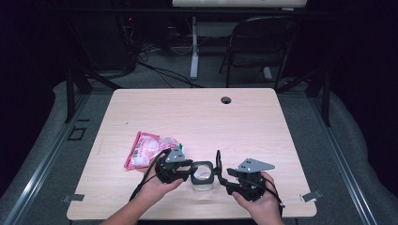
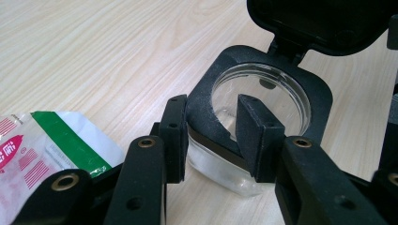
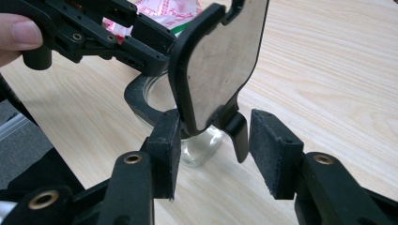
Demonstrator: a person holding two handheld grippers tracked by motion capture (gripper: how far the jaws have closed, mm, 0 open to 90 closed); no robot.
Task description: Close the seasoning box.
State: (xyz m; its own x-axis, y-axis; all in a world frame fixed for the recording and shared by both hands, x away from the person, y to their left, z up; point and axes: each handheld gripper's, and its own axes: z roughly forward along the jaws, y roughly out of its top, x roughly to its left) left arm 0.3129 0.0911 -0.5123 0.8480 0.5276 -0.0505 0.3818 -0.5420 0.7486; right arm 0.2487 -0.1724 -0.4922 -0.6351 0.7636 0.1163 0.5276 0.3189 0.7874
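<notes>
Left gripper (image 2: 211, 136): jaws clamped over the black rim of a clear glass jar (image 2: 253, 93), one pad outside, one inside the mouth. Right gripper (image 3: 216, 150): jaws parted, the jar's raised flip lid (image 3: 218, 61) between them, left pad touching. Pink snack packet (image 2: 37, 150) lies beside the left jaws.

The upright lid (image 1: 218, 162) and pink packet (image 1: 149, 149) flank the jar (image 1: 202, 175); the far table (image 1: 197, 112) lies open.
</notes>
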